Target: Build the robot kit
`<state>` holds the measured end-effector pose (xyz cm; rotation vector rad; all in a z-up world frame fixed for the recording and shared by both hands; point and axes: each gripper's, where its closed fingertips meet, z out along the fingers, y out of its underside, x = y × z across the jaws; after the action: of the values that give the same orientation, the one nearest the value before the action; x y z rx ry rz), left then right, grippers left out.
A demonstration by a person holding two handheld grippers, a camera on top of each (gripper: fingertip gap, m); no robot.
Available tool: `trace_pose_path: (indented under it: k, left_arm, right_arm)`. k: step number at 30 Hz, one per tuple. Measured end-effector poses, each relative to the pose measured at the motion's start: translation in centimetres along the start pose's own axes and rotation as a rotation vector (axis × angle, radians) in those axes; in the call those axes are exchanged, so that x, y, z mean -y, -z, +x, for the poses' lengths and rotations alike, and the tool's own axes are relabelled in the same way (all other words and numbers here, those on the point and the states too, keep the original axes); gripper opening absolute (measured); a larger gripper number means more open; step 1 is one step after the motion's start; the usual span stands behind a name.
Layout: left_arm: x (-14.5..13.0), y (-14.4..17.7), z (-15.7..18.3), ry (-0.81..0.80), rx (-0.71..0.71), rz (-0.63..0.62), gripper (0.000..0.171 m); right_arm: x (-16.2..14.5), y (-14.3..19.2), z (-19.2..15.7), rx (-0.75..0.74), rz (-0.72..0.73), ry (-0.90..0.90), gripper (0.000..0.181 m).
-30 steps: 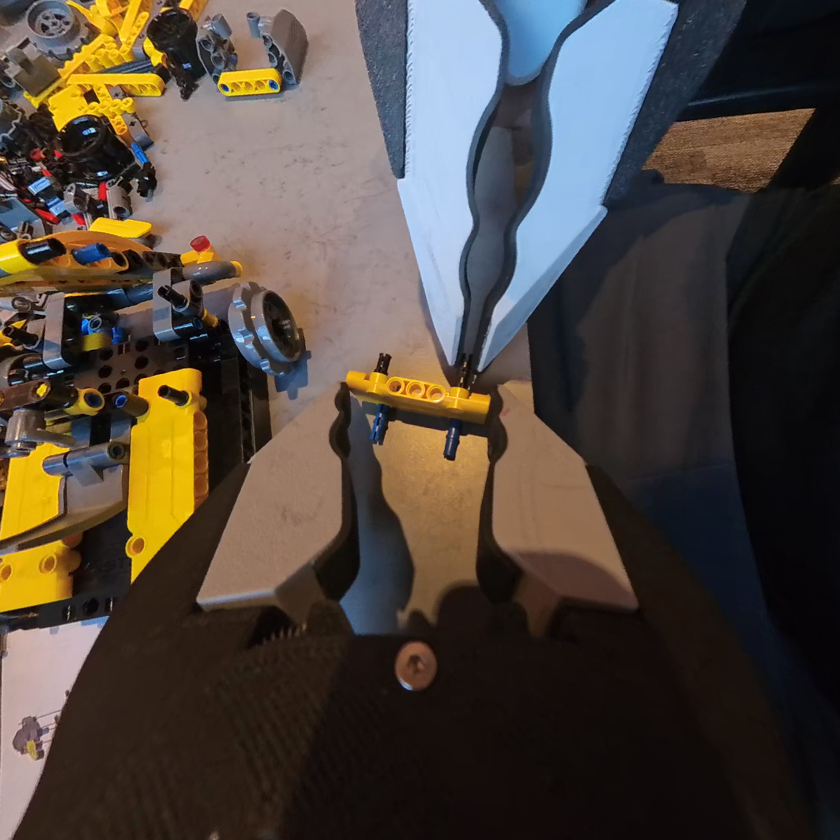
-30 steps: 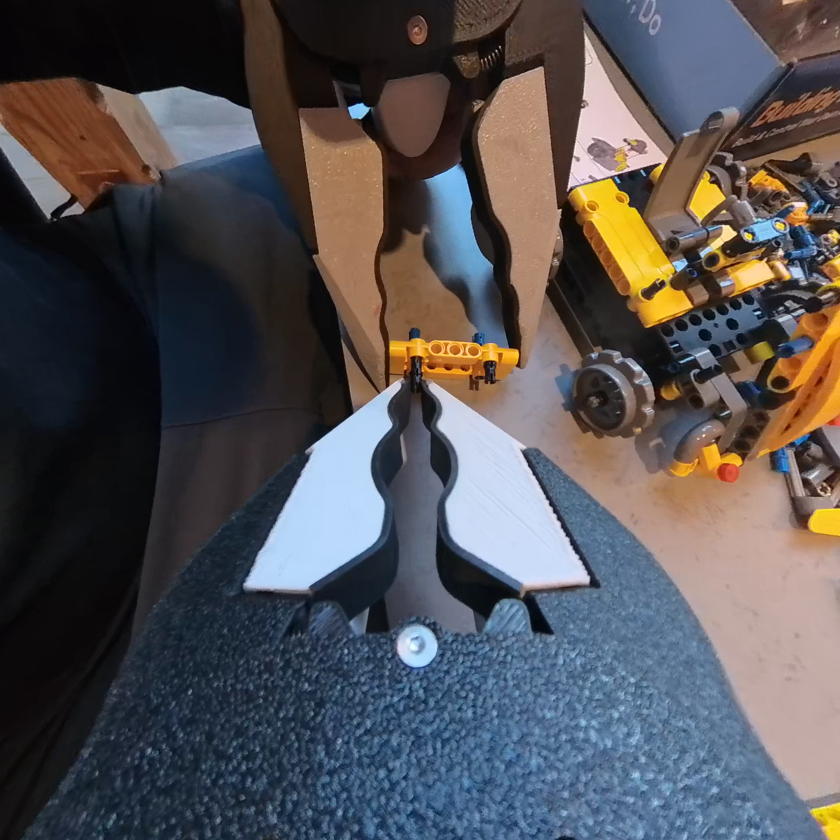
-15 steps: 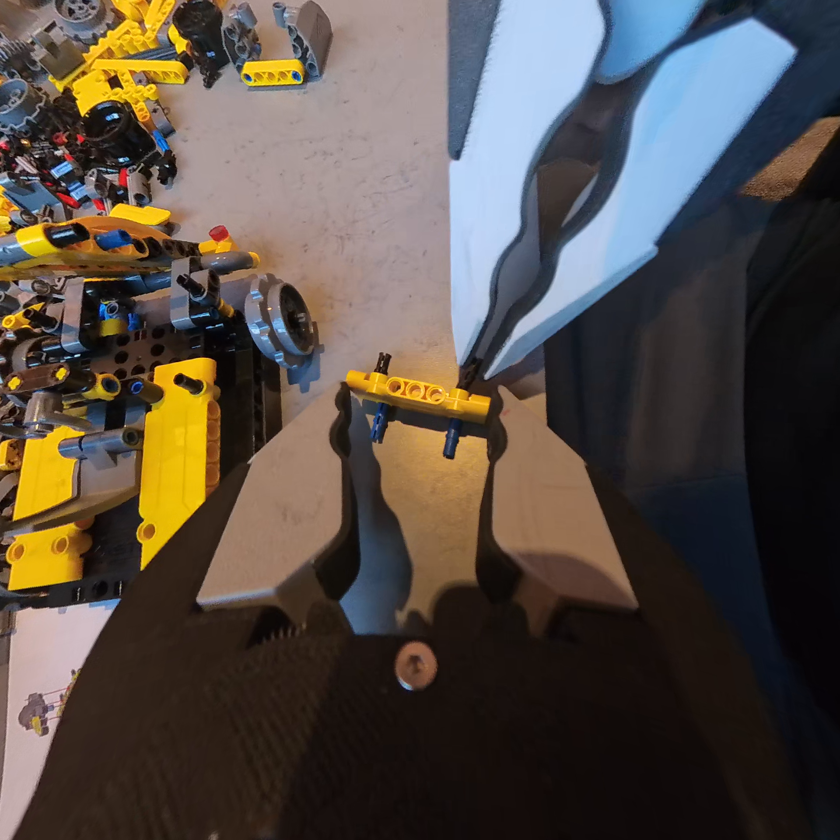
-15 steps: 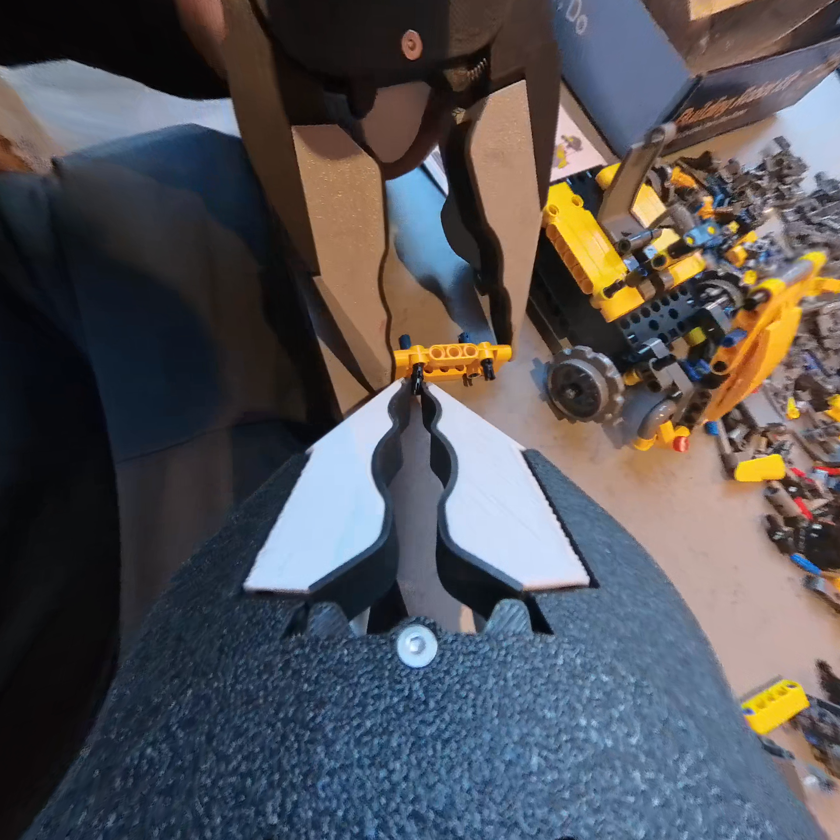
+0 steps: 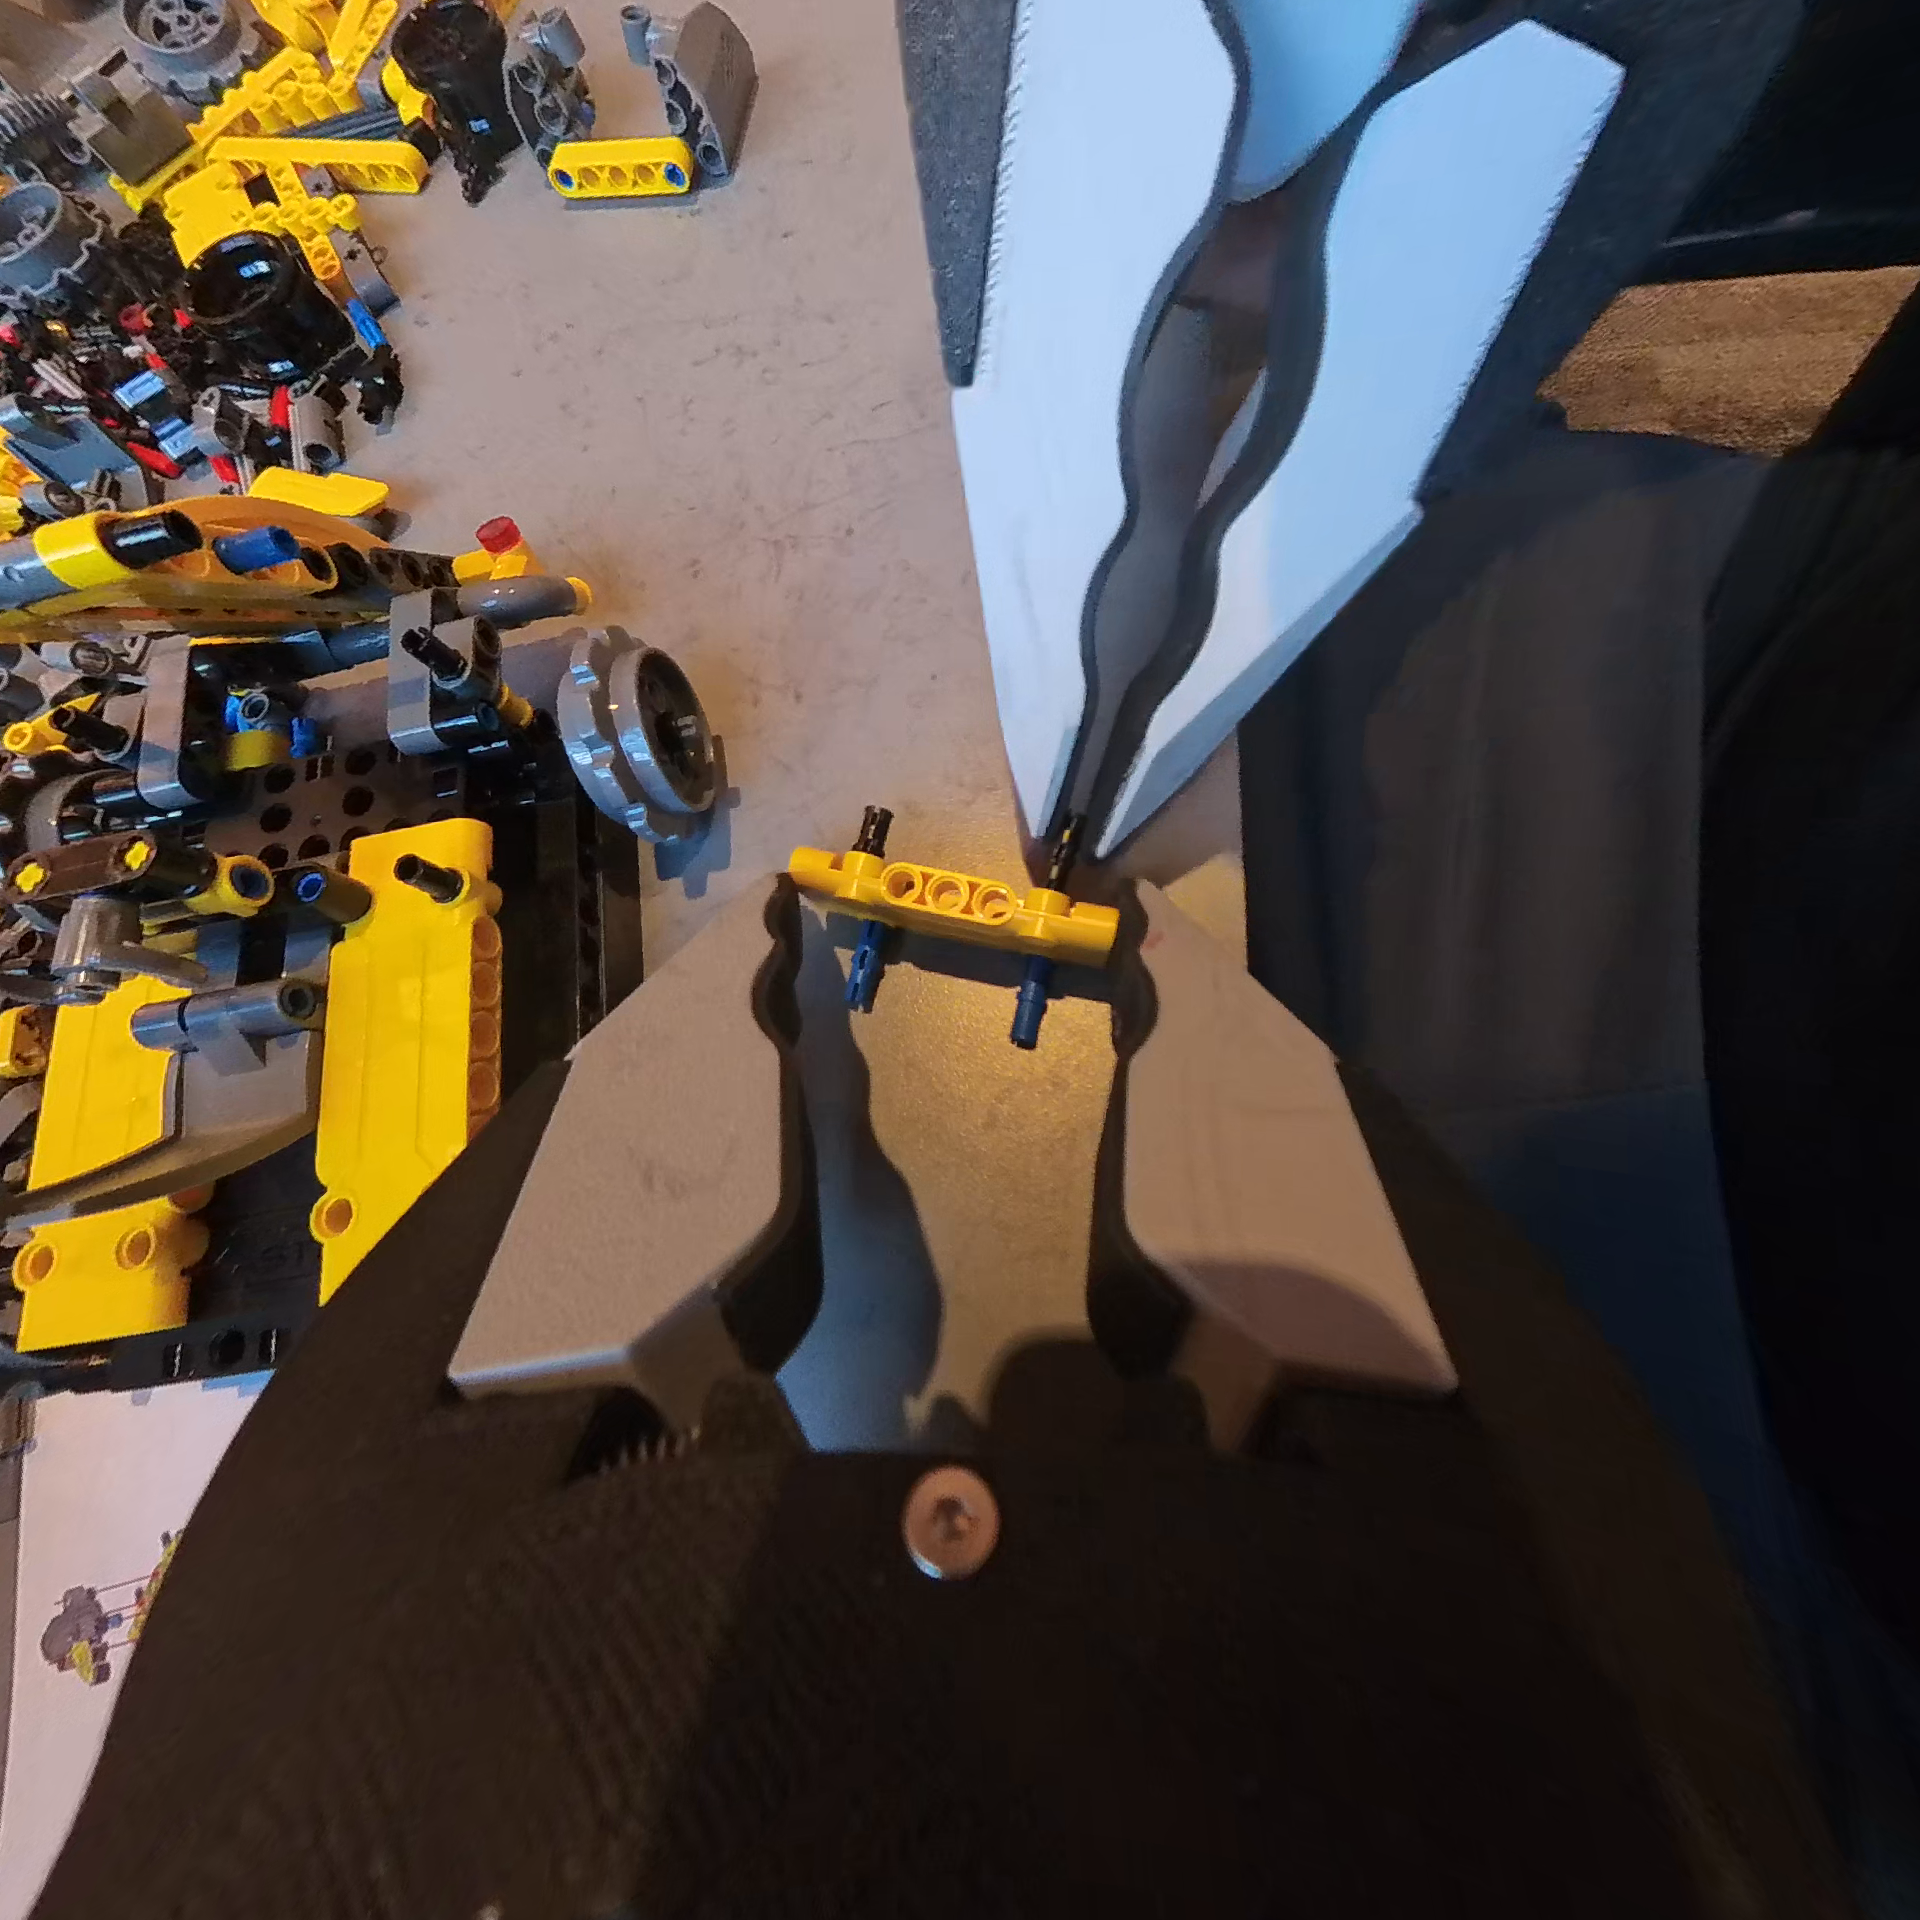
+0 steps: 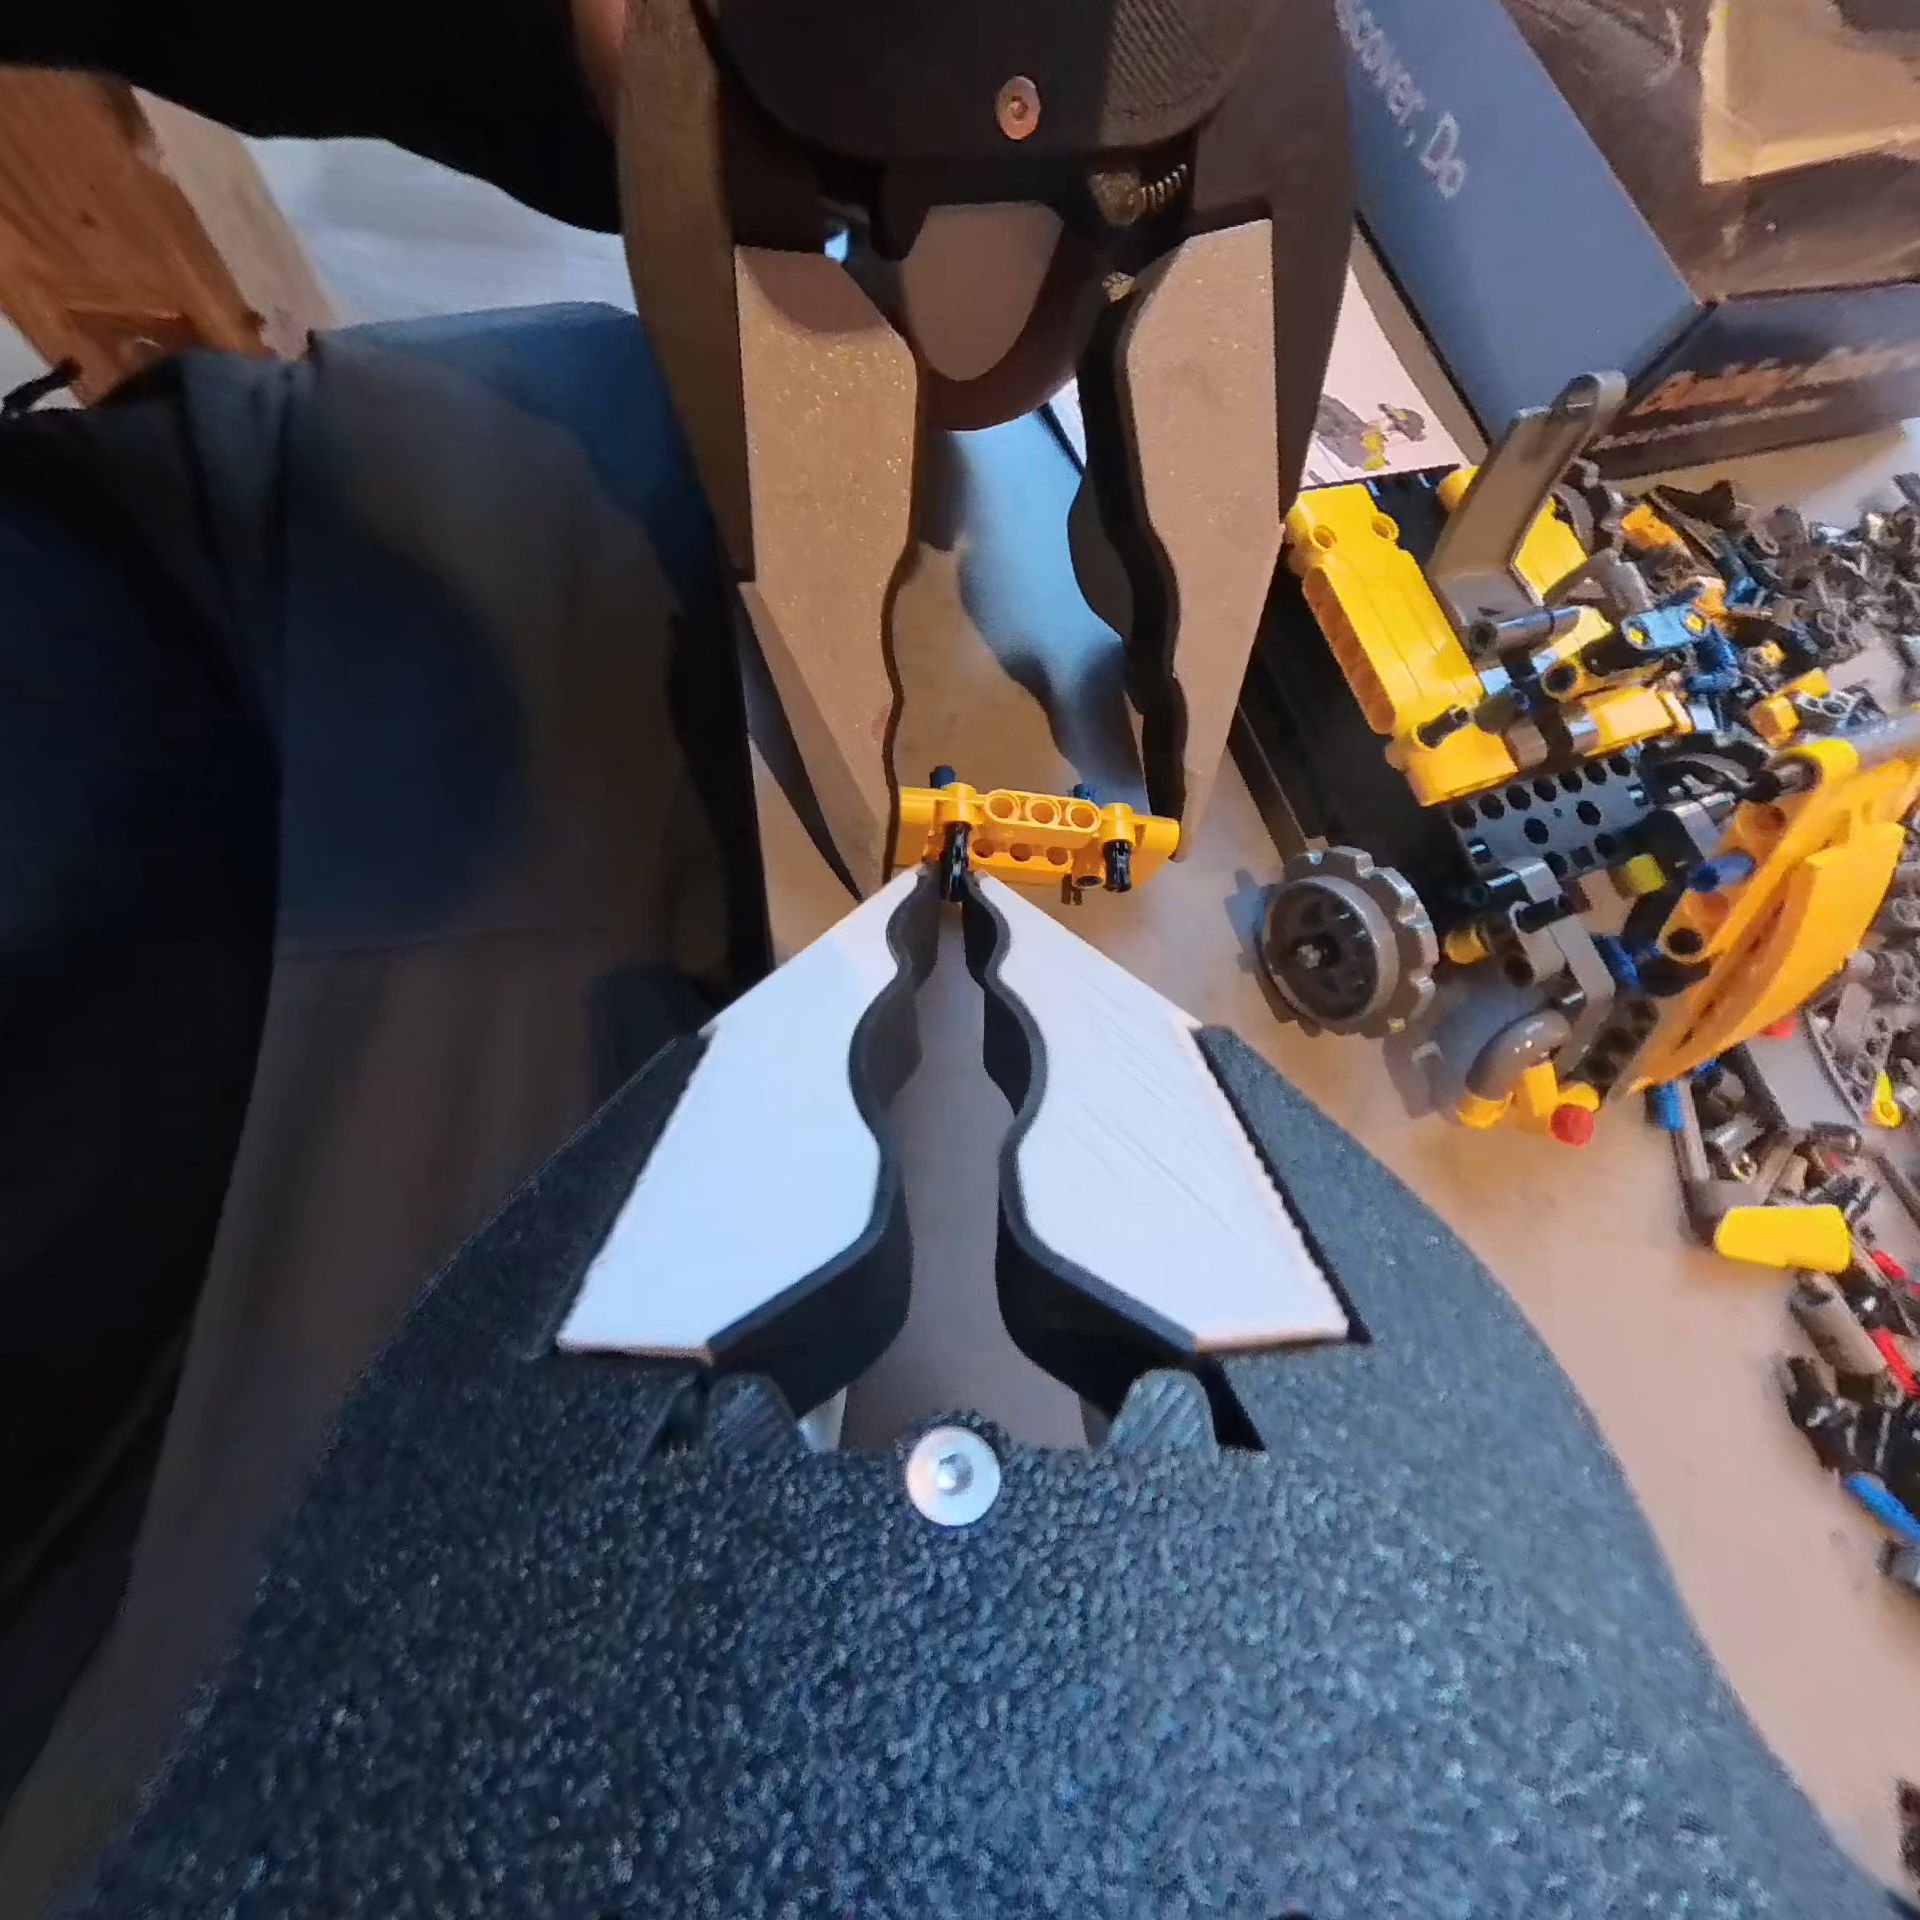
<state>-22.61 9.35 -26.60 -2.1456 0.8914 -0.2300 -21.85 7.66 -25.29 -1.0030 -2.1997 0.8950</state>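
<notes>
A short yellow beam with holes (image 5: 945,894) is held endwise between the grey fingertips of my left gripper (image 5: 956,902), just above the table near its edge. Two blue pins stick out of the beam toward me, and black pins stick out of its far side. My right gripper (image 5: 1070,844), with white fingers, comes in from the far side, shut on the black pin (image 5: 1067,831) at the beam's right end. In the right wrist view my right gripper (image 6: 949,885) pinches that pin (image 6: 951,860) on the beam (image 6: 1039,831), with my left gripper (image 6: 1029,847) opposite.
A half-built yellow and black model (image 5: 260,987) with a grey toothed wheel (image 5: 644,743) stands left of the beam, also in the right wrist view (image 6: 1507,727). Loose parts (image 5: 208,208) lie beyond. A dark box (image 6: 1558,156) and a printed sheet (image 5: 73,1558) are nearby. A person's dark clothing (image 5: 1558,935) is at the table edge. Less than 4 cm separates the two grippers' tips.
My right gripper leaned over to one side and swung back, staying shut on the black pin. The beam has stayed between my left fingers, which have hardly moved.
</notes>
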Motion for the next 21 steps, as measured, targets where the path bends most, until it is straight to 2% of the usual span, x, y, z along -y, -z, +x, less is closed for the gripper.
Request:
trace_pose_path:
  k: [10, 13, 21]
  left_arm:
    - [0.0, 0.0, 0.2, -0.008, -0.011, 0.003, 0.059]
    - [0.0, 0.0, 0.1, -0.006, -0.011, 0.002, 0.059]
    - [0.1, -0.1, 0.2, 0.0, -0.006, 0.001, 0.059]
  right_arm:
    - [0.0, 0.1, -0.1, 0.093, 0.001, 0.139, 0.004]
    - [0.0, 0.0, 0.1, 0.086, -0.006, 0.113, 0.004]
    - [-0.7, -1.0, 0.0, -0.075, -0.058, 0.009, 0.003]
